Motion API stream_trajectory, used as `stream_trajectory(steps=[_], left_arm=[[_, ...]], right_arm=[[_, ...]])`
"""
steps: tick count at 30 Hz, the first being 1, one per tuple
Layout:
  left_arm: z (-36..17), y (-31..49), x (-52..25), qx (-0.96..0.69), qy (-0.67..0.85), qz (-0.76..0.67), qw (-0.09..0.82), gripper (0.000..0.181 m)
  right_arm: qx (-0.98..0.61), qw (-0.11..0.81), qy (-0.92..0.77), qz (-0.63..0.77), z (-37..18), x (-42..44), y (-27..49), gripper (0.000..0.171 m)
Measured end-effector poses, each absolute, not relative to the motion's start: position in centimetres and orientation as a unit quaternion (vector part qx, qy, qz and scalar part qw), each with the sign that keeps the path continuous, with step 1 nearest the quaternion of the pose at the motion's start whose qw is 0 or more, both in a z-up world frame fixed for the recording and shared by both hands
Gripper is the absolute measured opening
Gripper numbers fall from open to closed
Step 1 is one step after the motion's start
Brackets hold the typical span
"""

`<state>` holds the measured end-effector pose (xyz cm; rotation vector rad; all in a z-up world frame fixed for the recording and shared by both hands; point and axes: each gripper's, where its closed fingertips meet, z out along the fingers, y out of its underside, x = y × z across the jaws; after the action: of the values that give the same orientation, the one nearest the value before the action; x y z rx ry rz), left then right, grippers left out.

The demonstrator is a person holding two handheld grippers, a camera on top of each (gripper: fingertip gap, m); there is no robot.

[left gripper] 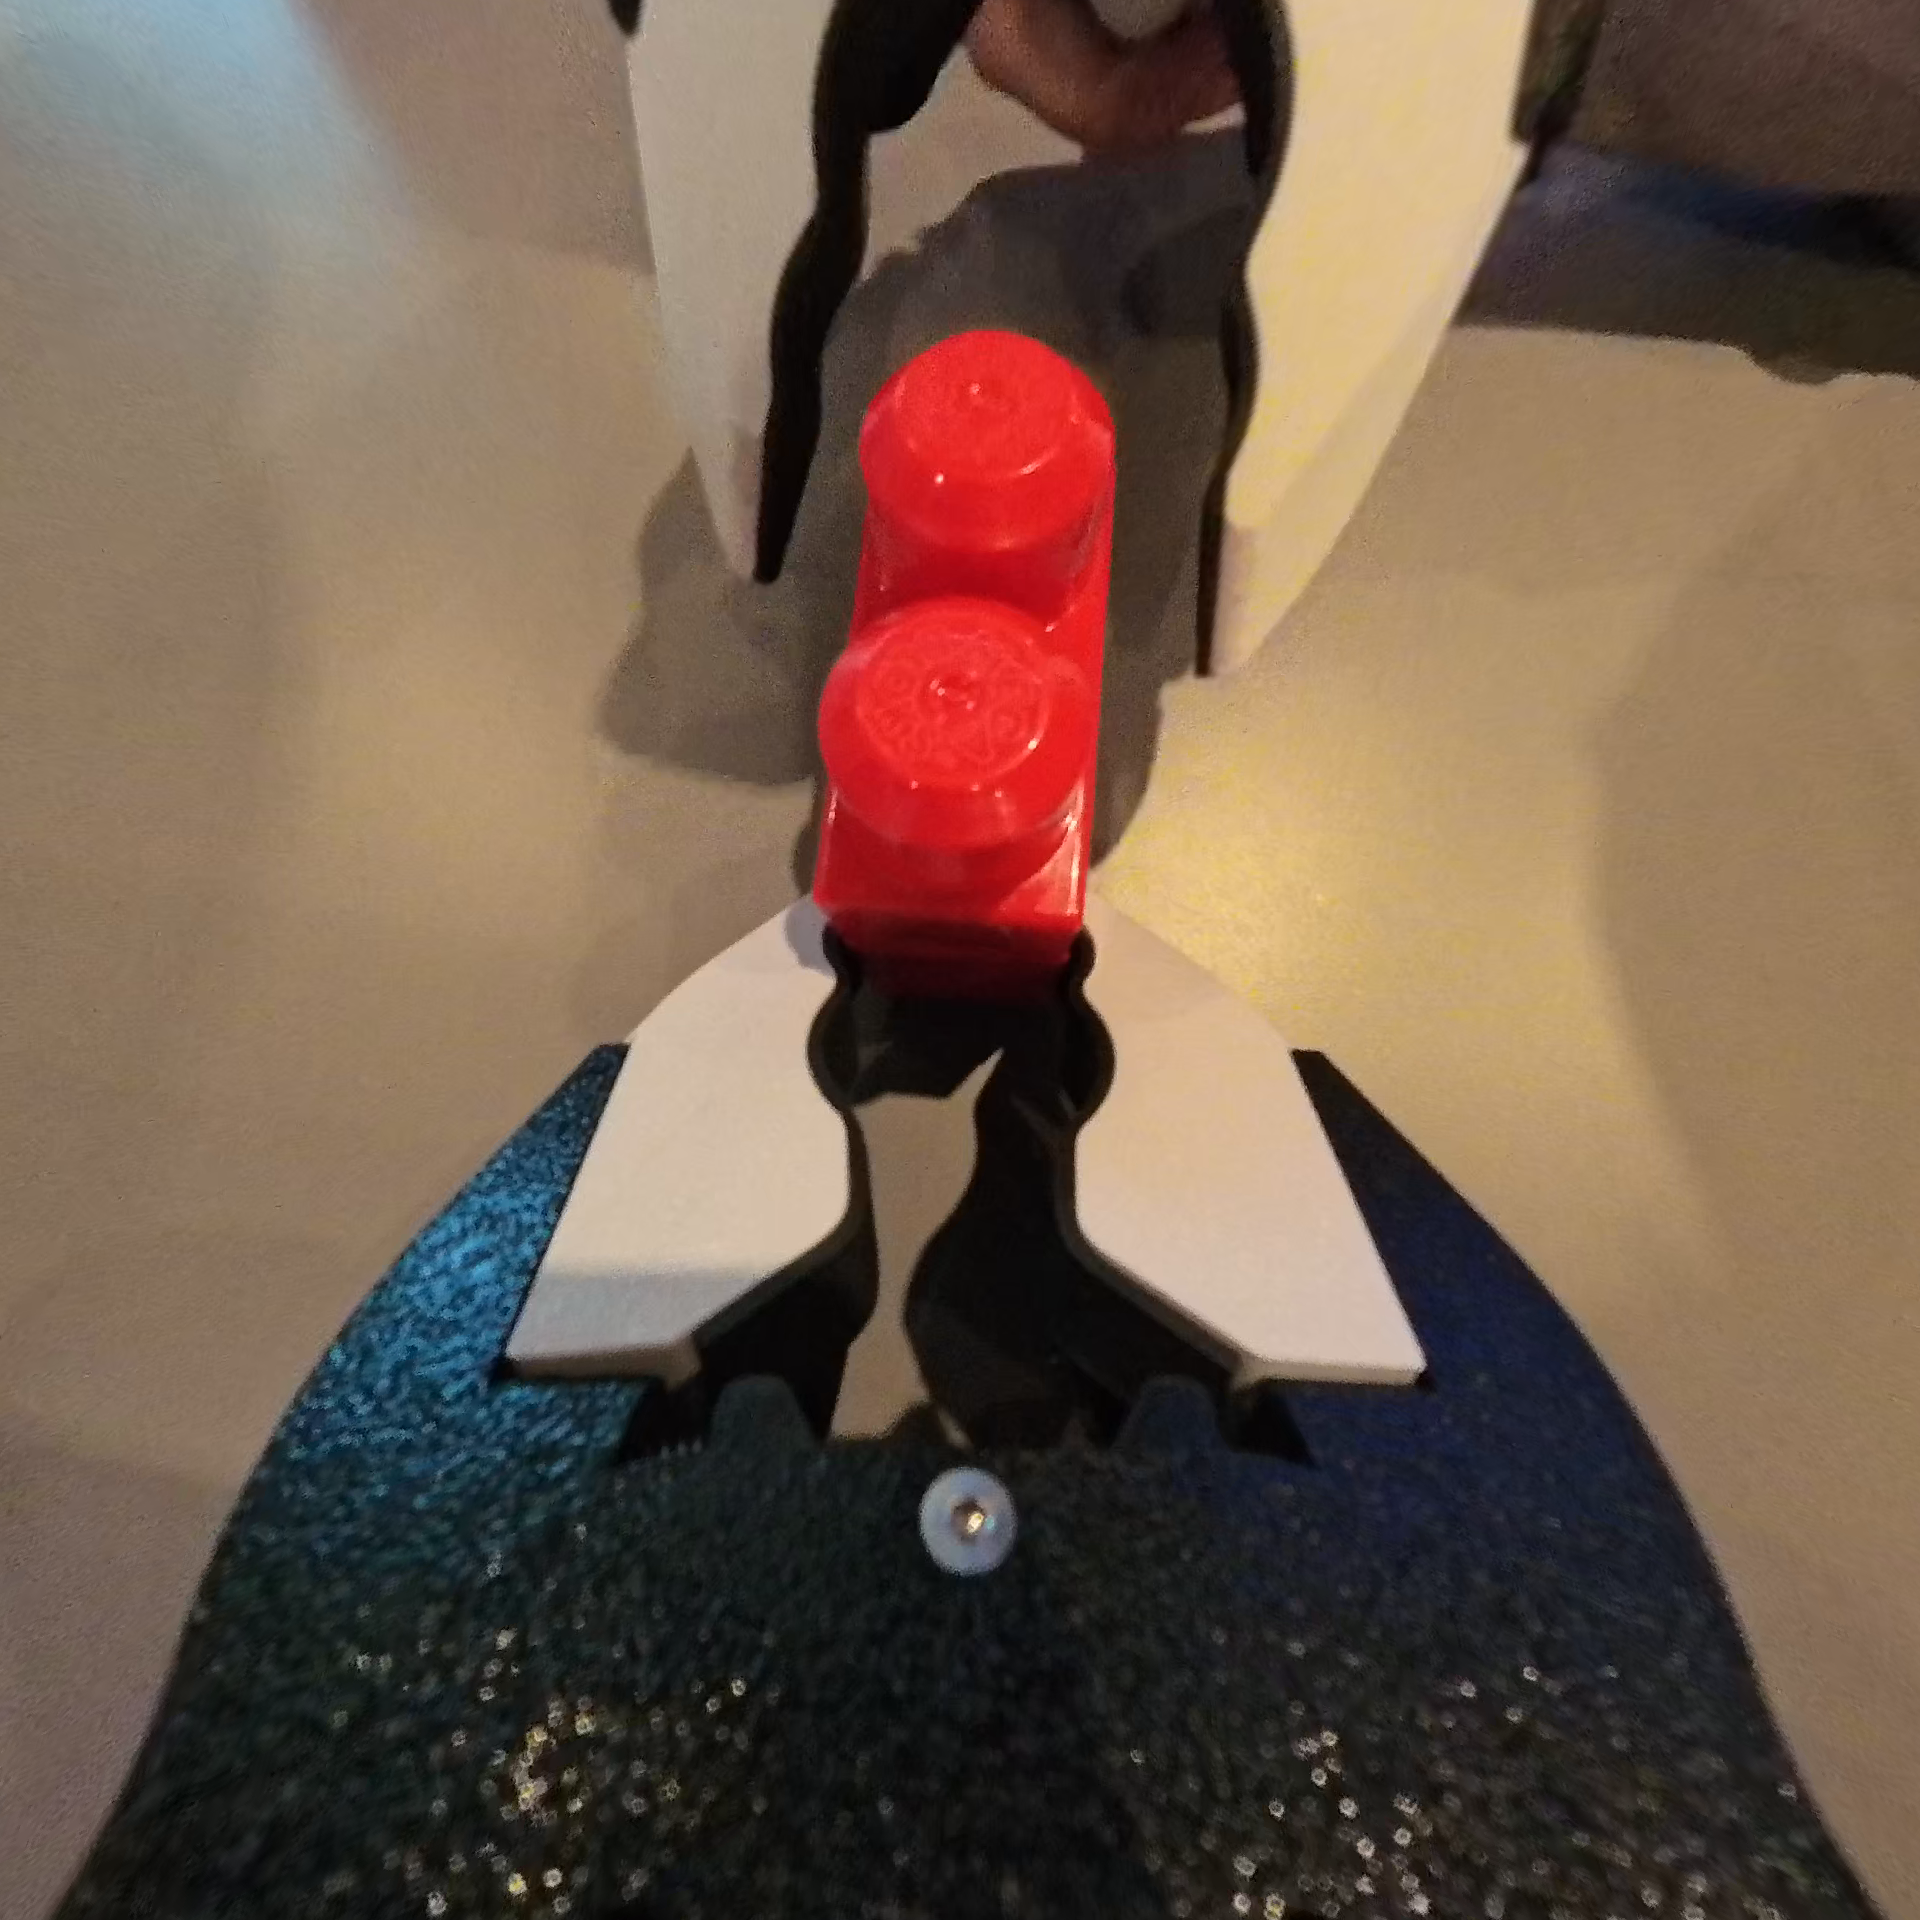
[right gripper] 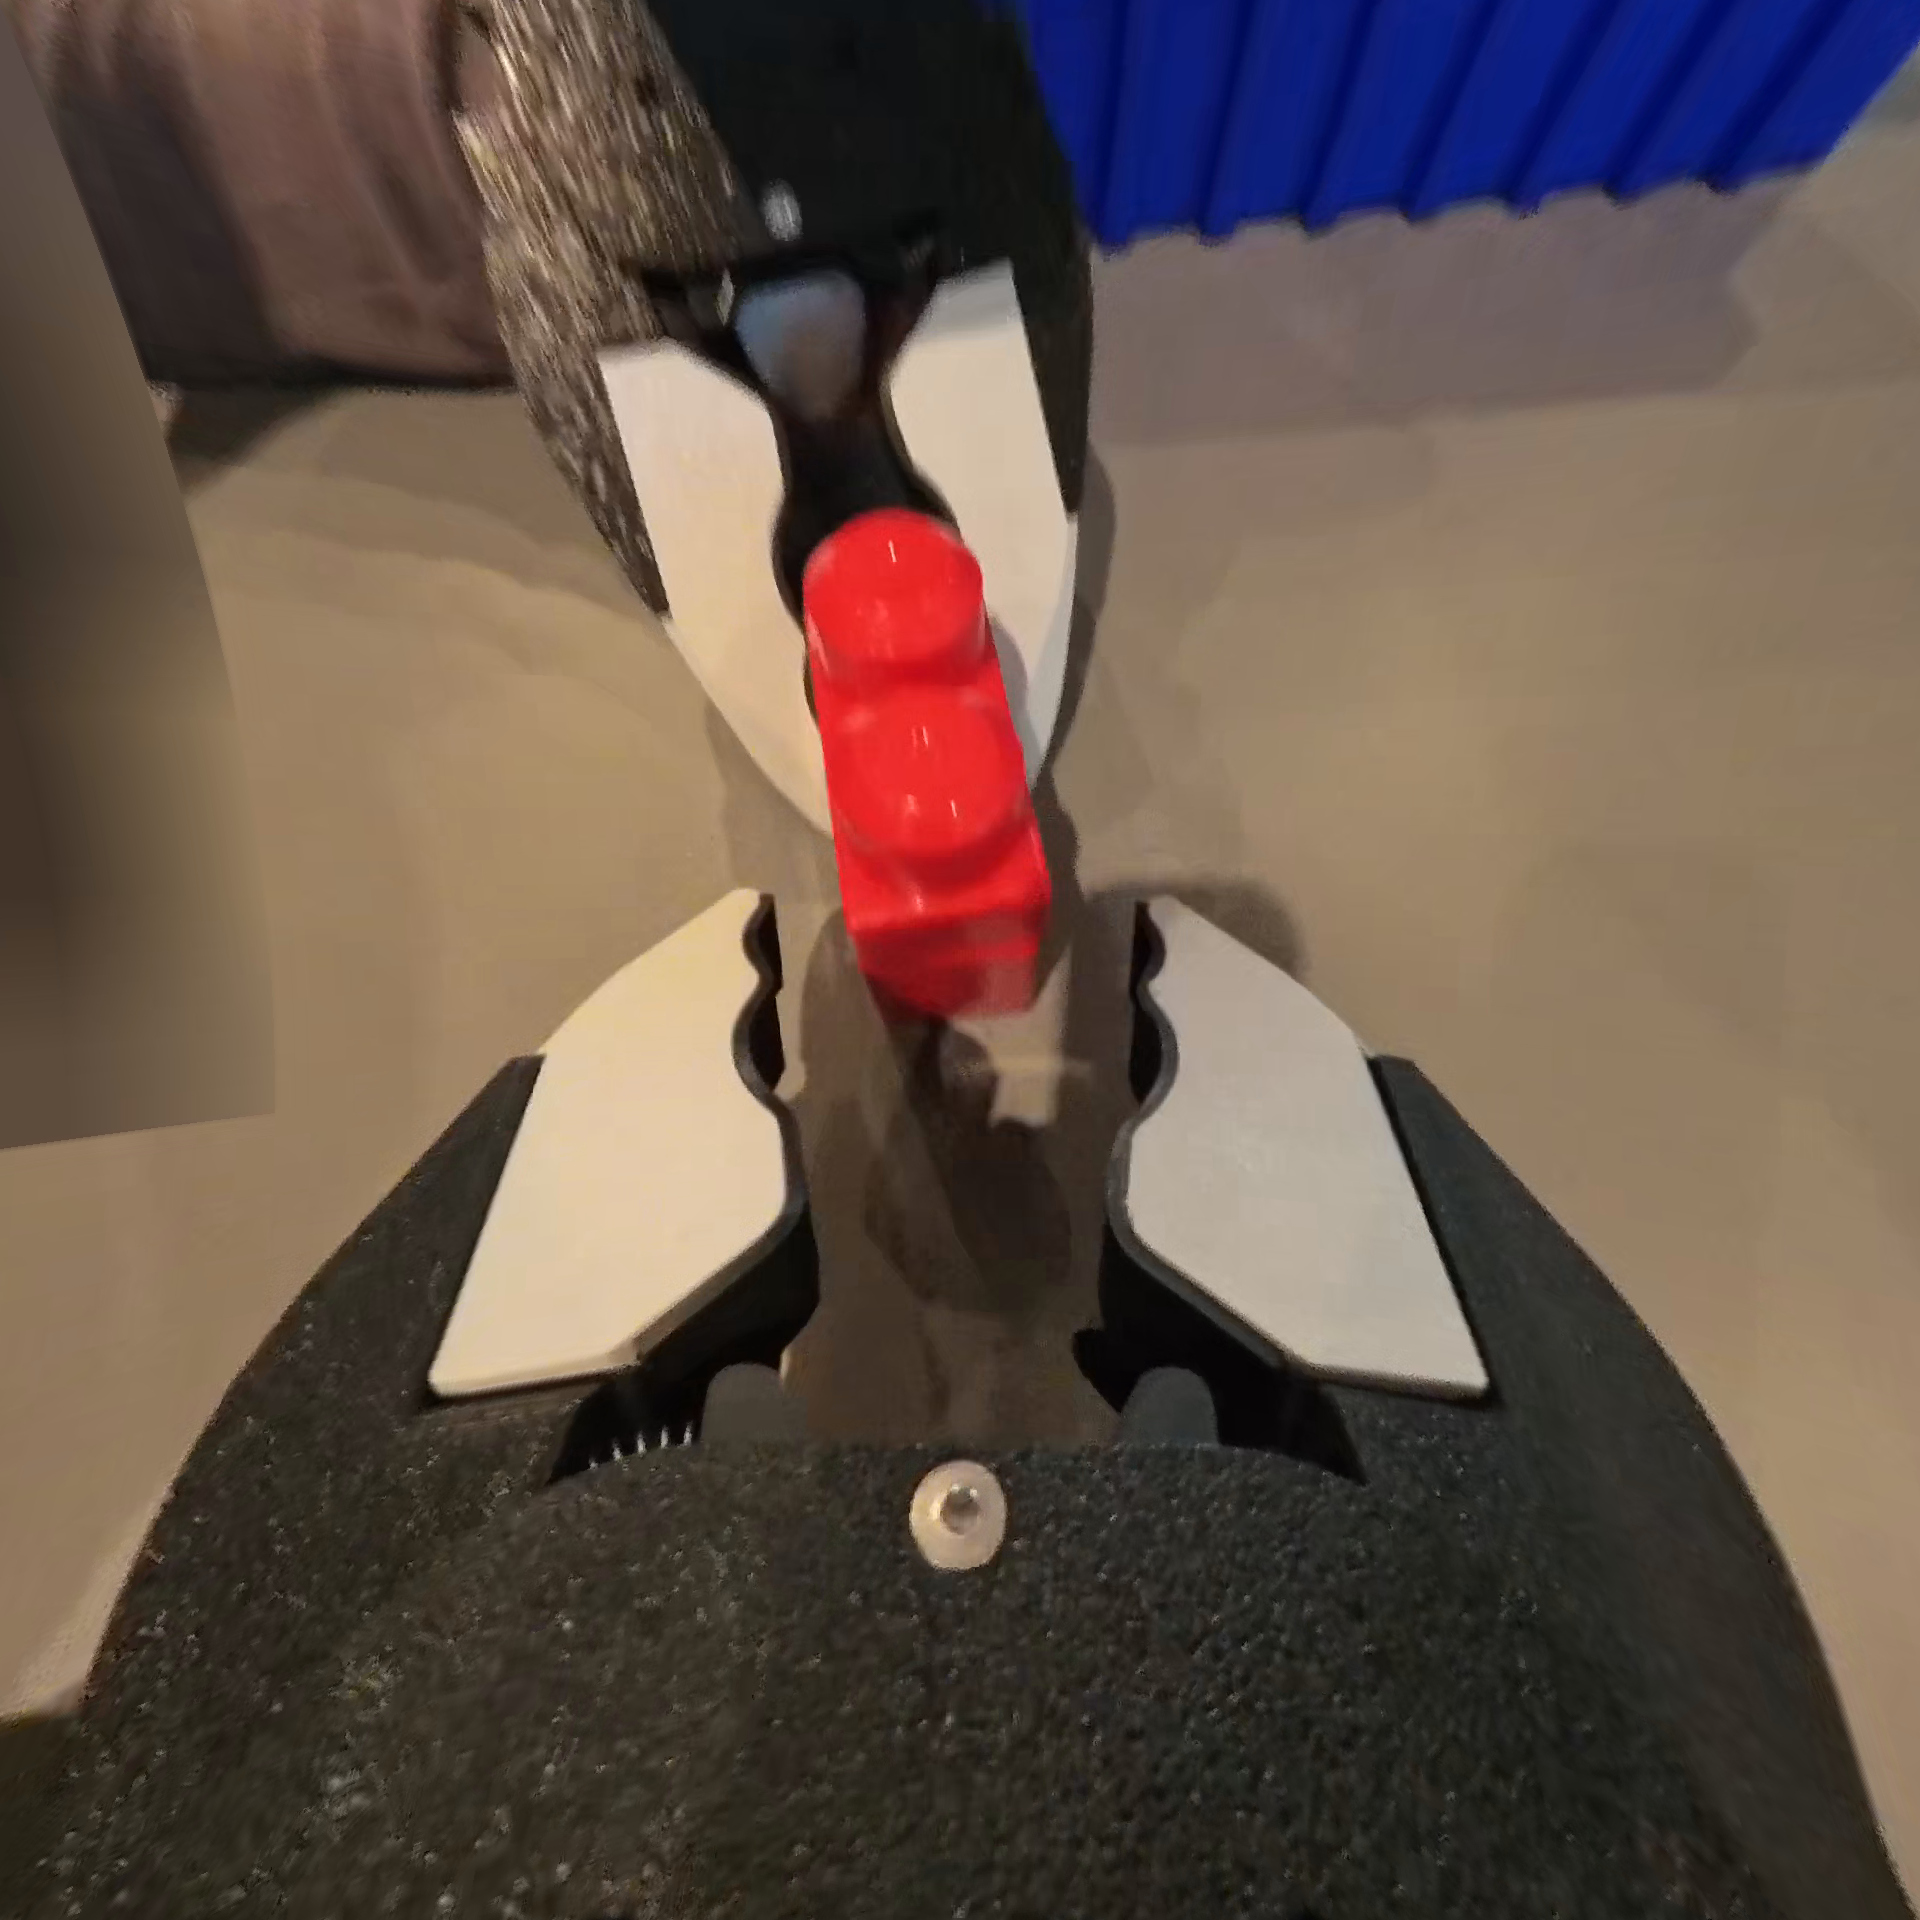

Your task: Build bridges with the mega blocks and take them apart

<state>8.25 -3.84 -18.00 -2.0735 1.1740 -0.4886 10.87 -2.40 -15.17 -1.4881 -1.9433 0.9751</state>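
Observation:
A red two-stud mega block [left gripper: 966,644] is held a little above the beige table [left gripper: 312,727], studs up. My left gripper [left gripper: 956,945] is shut on the block's near end. In the left wrist view my right gripper [left gripper: 987,618] faces me, open, with one finger on each side of the block's far end and not touching it. In the right wrist view the red block [right gripper: 925,810] points toward me, its free end just inside my open right gripper [right gripper: 954,920]. My left gripper [right gripper: 914,790] holds its far end. The block's underside is hidden.
A blue ribbed container [right gripper: 1455,104] stands at the back right of the table in the right wrist view. A brown-grey surface [right gripper: 260,208] lies beyond the table edge at the back left. A hand [left gripper: 1101,83] holds the right gripper's handle. Some 5 centimetres of space lies between my two pairs of fingers.

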Motion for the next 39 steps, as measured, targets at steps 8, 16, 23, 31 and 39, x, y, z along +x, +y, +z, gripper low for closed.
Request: stream_trajectory(steps=[8,16,23,31,39], left_arm=[[-18.0,-3.8,8.2,-0.793,0.457,-0.195,0.353,0.036],[-17.9,-3.9,8.3,-0.788,0.46,-0.209,0.352,0.036],[-18.0,-4.1,8.3,-0.79,0.462,-0.197,0.352,0.036],[-16.4,-3.2,8.9,-0.78,0.434,-0.208,0.4,0.084],[-14.4,-3.4,10.0,-0.751,0.426,-0.238,0.444,0.093]], right_arm=[[-0.543,0.21,-0.74,0.337,-17.6,10.9,-2.7,0.037],[-0.537,0.208,-0.726,0.376,-17.5,10.7,-2.9,0.038],[-0.507,0.262,-0.699,0.431,-13.5,9.5,-3.8,0.065],[-0.513,0.322,-0.718,0.343,-9.7,10.0,-3.8,0.036],[-0.598,0.463,-0.631,0.172,1.4,29.7,5.7,0.035]])
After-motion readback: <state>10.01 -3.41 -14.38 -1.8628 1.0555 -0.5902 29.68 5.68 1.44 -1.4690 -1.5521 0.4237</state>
